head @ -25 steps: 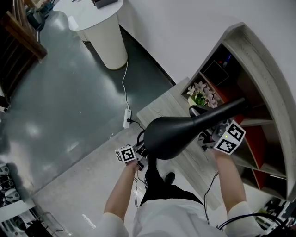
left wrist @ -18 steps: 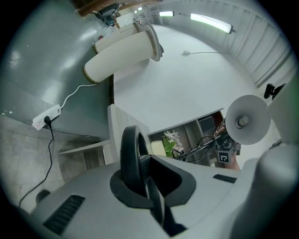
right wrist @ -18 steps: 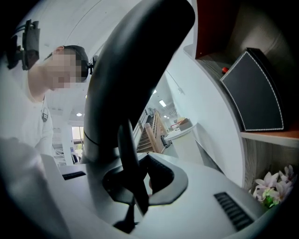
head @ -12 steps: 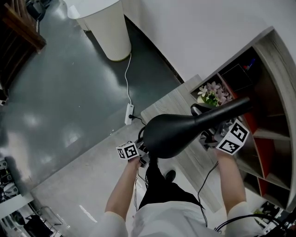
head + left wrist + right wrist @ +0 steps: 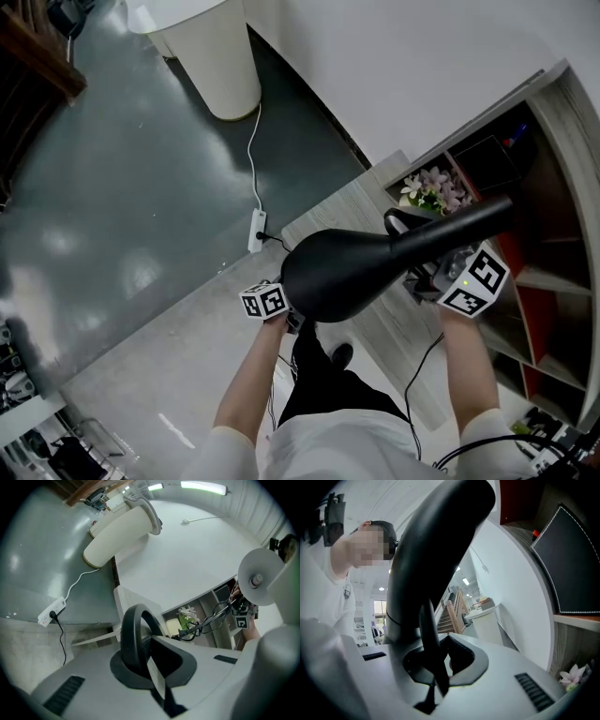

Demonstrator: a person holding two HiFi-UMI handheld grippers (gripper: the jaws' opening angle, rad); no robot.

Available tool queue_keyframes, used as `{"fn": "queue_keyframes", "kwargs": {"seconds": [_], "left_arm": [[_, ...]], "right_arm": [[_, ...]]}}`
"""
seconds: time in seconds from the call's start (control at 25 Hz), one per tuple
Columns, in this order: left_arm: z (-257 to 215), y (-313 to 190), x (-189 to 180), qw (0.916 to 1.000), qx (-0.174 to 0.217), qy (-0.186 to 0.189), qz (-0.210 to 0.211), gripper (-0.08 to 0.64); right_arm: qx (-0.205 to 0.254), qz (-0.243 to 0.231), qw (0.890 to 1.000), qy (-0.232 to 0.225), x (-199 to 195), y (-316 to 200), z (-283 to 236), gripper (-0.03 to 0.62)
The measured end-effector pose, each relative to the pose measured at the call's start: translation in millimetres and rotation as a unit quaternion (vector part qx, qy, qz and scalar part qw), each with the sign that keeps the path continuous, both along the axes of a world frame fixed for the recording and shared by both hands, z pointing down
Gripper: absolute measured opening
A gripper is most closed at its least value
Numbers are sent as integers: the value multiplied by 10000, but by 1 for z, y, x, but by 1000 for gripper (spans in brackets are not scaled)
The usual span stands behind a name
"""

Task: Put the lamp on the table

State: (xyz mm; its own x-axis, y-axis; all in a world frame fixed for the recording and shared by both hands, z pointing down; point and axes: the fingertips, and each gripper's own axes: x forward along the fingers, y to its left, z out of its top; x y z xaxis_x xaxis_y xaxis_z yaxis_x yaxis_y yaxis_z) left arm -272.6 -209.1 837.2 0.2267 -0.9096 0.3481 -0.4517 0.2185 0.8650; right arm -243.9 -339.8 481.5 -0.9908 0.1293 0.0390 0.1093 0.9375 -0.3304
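Note:
I hold a black lamp point(image 5: 337, 270) in the air with both grippers. Its wide shade is in the middle of the head view and its dark arm point(image 5: 459, 225) runs up to the right. My left gripper point(image 5: 284, 314) is under the shade's left edge, shut on a black ring-shaped part point(image 5: 133, 634) of the lamp. My right gripper point(image 5: 441, 281) is shut on the lamp's arm point(image 5: 436, 550). In the left gripper view the shade's pale inside point(image 5: 258, 583) shows at the right. A long pale wooden table point(image 5: 361, 211) lies beneath the lamp.
A round white pedestal table point(image 5: 211, 52) stands at the top, on the dark floor. A white power strip point(image 5: 256, 232) with its cord lies beside the wooden table. Pink flowers point(image 5: 431, 187) stand by the curved shelf unit point(image 5: 553, 234) at the right.
The lamp and both grippers have shifted slightly left. Both grips are unchanged. The view has drifted so that the white table sits higher.

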Motion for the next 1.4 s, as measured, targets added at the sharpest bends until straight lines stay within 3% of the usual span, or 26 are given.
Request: {"fn": "queue_keyframes", "kwargs": {"seconds": [0.16, 0.24, 0.64, 0.8, 1.4], "left_arm": [[19, 1, 2, 9989, -364, -276, 112, 12], [25, 3, 4, 9987, -452, -228, 72, 14], [-2, -18, 21, 9988, 24, 299, 388, 108], [-1, -11, 18, 9980, 128, 513, 332, 159], [5, 3, 15, 9969, -44, 789, -54, 158]], "right_arm": [[69, -70, 10000, -17, -4, 4, -1, 17], [107, -126, 9999, -13, -6, 6, -1, 17], [154, 2, 9999, -57, -4, -15, -3, 17], [160, 9, 9999, -50, -3, -18, -3, 17], [617, -43, 9980, 162, -4, -20, 1, 17]]}}
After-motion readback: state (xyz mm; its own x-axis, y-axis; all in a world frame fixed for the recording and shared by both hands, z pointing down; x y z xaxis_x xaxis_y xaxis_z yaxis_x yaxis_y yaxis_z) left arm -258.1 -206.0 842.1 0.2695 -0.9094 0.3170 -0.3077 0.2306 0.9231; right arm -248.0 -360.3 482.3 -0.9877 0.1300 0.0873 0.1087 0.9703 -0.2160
